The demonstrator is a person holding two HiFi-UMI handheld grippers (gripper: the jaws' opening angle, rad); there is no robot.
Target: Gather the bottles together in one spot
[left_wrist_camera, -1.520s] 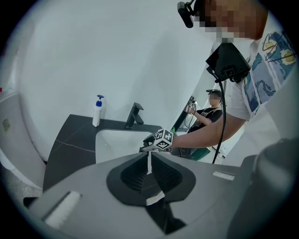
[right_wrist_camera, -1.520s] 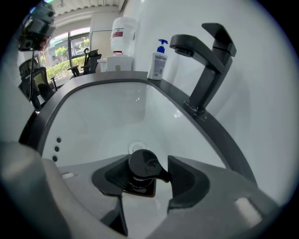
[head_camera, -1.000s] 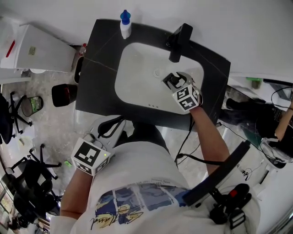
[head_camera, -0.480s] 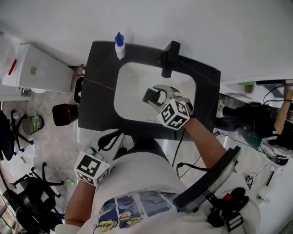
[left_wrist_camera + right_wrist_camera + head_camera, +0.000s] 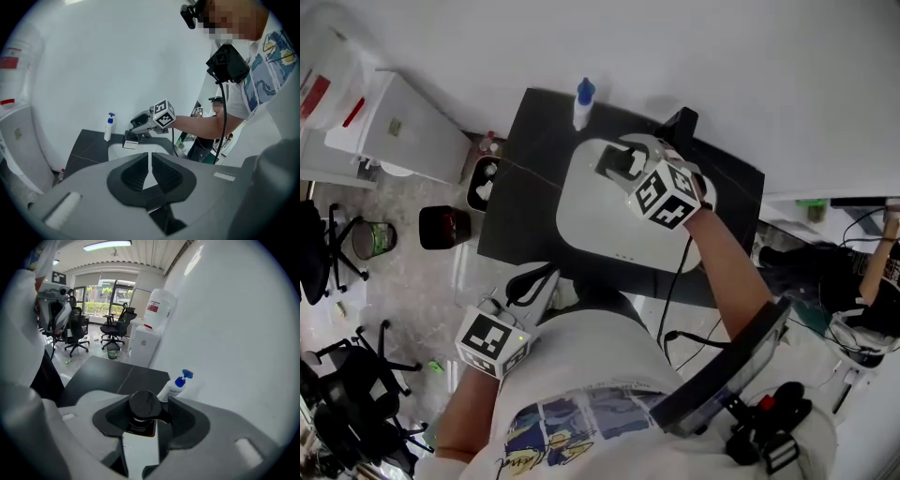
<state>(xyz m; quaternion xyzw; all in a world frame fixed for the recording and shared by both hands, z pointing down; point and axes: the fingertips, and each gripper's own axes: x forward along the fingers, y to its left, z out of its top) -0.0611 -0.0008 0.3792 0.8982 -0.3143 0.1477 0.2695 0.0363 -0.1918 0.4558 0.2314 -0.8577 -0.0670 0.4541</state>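
Midway through the job, the right gripper [image 5: 617, 161] hangs over the white sink basin [image 5: 591, 225] with its jaws partly apart and clamped on a black-capped bottle [image 5: 143, 405]. The pads pinch it just under the cap — a hold that, by the look of it, lets the body hang free below the jaws so it can be set down on its base. The bottle appears roughly upright in that grip, its long axis close to vertical and crosswise to the jaws. Its round cap is turned up toward the gripper's own camera, though the exact tilt is hard to judge. Just ahead of the jaws and a little to their right stands the likely gathering point, a white pump bottle [image 5: 582, 103] on the dark countertop [image 5: 525, 202] by the wall — upright, long axis vertical, blue pump head uppermost. Gripper and pump bottle are near but not touching, and the carried bottle seems bound for the bare counter beside it, where the two would stand as one group. The left gripper [image 5: 150, 165] plays no part: its jaws are pressed together with nothing between them. It is held low at the person's waist, well behind the right gripper, probably parked out of the way while one hand does the carrying.
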